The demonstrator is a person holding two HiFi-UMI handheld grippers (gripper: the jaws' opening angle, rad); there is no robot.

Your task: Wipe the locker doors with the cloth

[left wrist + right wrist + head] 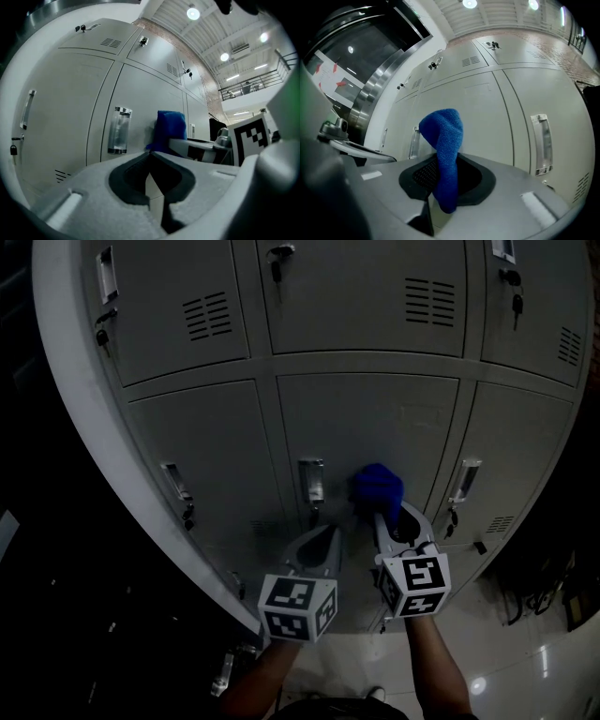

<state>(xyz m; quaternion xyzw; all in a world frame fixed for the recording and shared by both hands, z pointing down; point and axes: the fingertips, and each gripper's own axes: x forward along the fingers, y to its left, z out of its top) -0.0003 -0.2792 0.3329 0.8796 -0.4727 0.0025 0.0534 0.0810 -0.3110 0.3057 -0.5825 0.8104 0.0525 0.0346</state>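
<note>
A bank of grey locker doors [366, 418] fills the head view. My right gripper [380, 514] is shut on a blue cloth [378, 487], which stands folded out of its jaws against the middle door [487, 122] of the lower row. The cloth [443, 159] rises between the jaws in the right gripper view. My left gripper [323, 538] hangs just left of it, shut and holding nothing, near the middle door's chrome handle [311, 480]. From the left gripper view the cloth [169, 131] and that handle [118, 130] show ahead.
More chrome handles [174, 482] [465, 480] and small padlocks [188, 515] stick out from the neighbouring doors. Vent slots [206, 315] mark the upper doors. A glossy floor [525, 652] lies at lower right. A dark steel-edged structure [370, 79] stands left of the lockers.
</note>
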